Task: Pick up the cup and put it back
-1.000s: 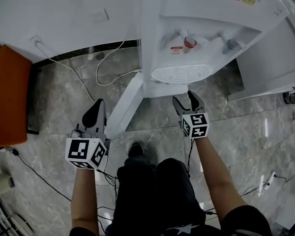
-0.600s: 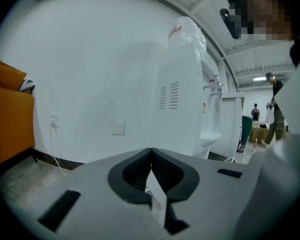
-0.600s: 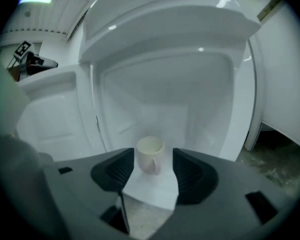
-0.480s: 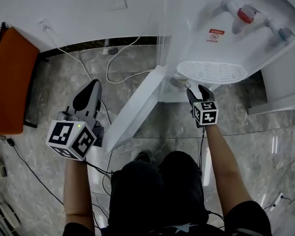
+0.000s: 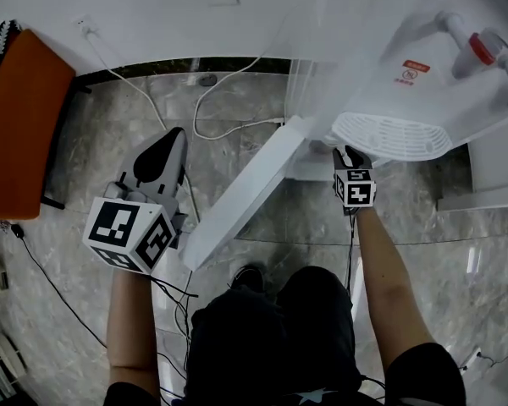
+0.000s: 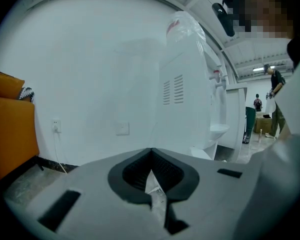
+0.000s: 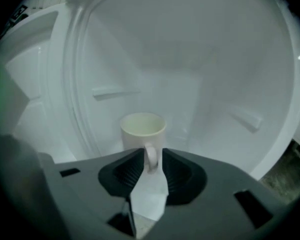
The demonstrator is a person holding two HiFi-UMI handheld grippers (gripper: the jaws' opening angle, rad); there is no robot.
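A cream cup (image 7: 142, 126) stands upright on the floor of the white cabinet (image 7: 200, 84) in the bottom of the water dispenser (image 5: 423, 66), its handle turned toward me. My right gripper (image 7: 152, 156) reaches into that cabinet. Its jaws have just been closing and now flank the cup's handle, with a thin gap still showing on the right side. In the head view the right gripper (image 5: 349, 155) pokes under the drip tray (image 5: 394, 134) and the cup is hidden. My left gripper (image 5: 171, 142) hangs over the floor left of the cabinet door, shut and empty (image 6: 151, 156).
The cabinet door (image 5: 254, 189) swings out between the two grippers. White cables (image 5: 152, 108) trail along the marble floor from a wall socket. An orange seat (image 5: 21, 134) stands at the far left. My legs and one shoe (image 5: 237, 277) are below.
My right gripper has moved down and forward under the drip tray into the cabinet, and its jaws have narrowed round the cup handle. The left gripper has drifted a little lower.
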